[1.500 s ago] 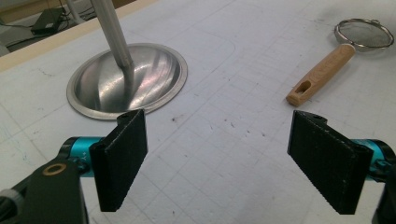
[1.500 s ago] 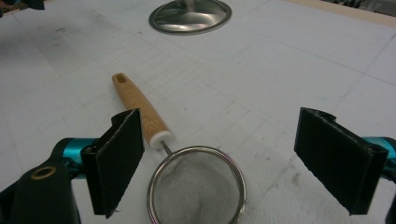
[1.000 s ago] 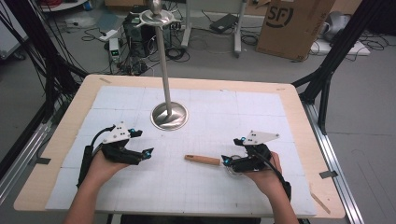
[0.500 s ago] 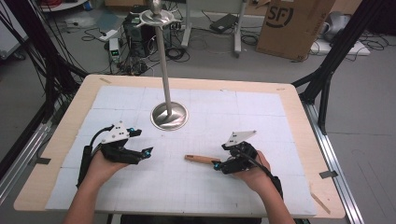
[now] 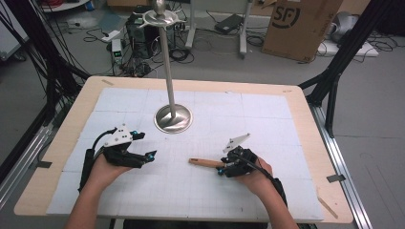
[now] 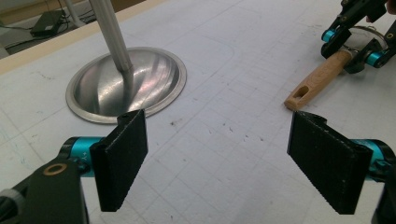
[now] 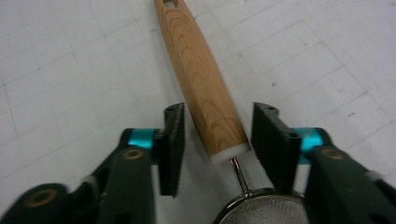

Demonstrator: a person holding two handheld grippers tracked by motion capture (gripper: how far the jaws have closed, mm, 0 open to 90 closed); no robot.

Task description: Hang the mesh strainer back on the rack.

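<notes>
We hold the left hand-held gripper (image 5: 152, 155) low over the worktop (image 5: 286, 119), its jaws spread wide with nothing between them. Our right hand-held gripper (image 7: 217, 140) points left, jaws part open on either side of a wooden handle (image 7: 205, 88), not yet pressing it. Both forearms reach in from the near edge.

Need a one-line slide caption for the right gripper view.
Right tool, open, straddles the wooden handle of a mesh strainer lying on the gridded white mat.
</notes>
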